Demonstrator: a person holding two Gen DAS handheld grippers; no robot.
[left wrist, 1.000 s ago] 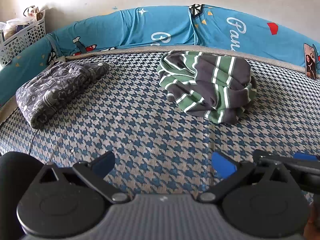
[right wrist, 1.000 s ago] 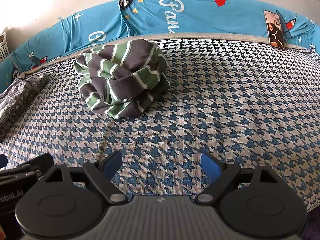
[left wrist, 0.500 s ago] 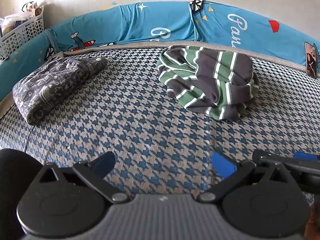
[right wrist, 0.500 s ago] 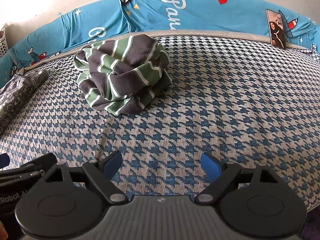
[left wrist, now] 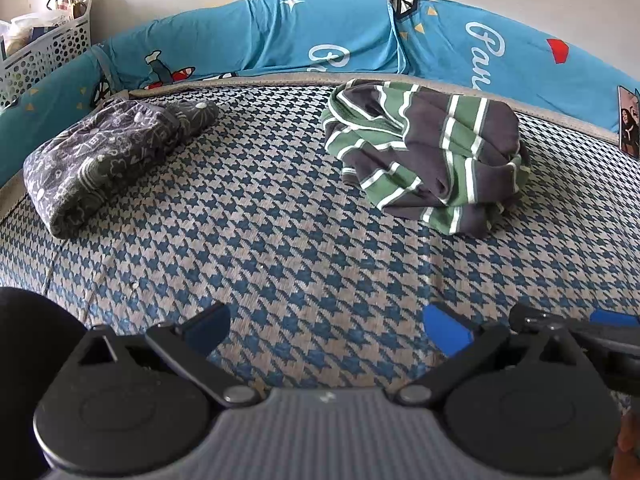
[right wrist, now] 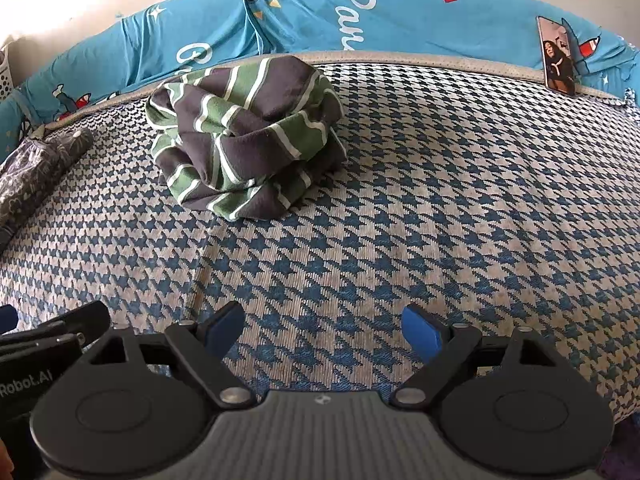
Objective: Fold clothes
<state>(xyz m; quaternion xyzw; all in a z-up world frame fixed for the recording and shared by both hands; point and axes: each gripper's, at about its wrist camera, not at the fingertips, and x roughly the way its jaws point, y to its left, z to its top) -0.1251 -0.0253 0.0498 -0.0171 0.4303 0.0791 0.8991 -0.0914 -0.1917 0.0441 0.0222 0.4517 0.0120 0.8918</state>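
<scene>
Spread across the whole scene is a bed (left wrist: 280, 240) covered in blue-and-cream houndstooth weave, on which the task's thing, a green-and-grey striped garment (left wrist: 428, 156), lies crumpled in a loose heap toward the far side, close to the turquoise printed bolster (left wrist: 280, 36) that lines the bed's edge. From its rounded, slumped folds the garment is judged to be a soft, light knit with no stiffness of its own: it is expected to sag and drape when lifted, to cling a little to the woven cover rather than slide, and to carry no risk of breakage. Because hem and sleeves are buried in the bundle, a clean edge cannot be made out; the striped corner that pokes out at the near bottom of the heap is judged the best first hold, with a second hold on the banded rim at the upper left, so that the cloth can be shaken open. Well apart to the left, a dark patterned garment (left wrist: 104, 156) is seen already folded. Nearest of all, the left claw (left wrist: 326, 328) and the right claw (right wrist: 324, 330) are held above bare weave, each spread wide with nothing between its blue pads.
</scene>
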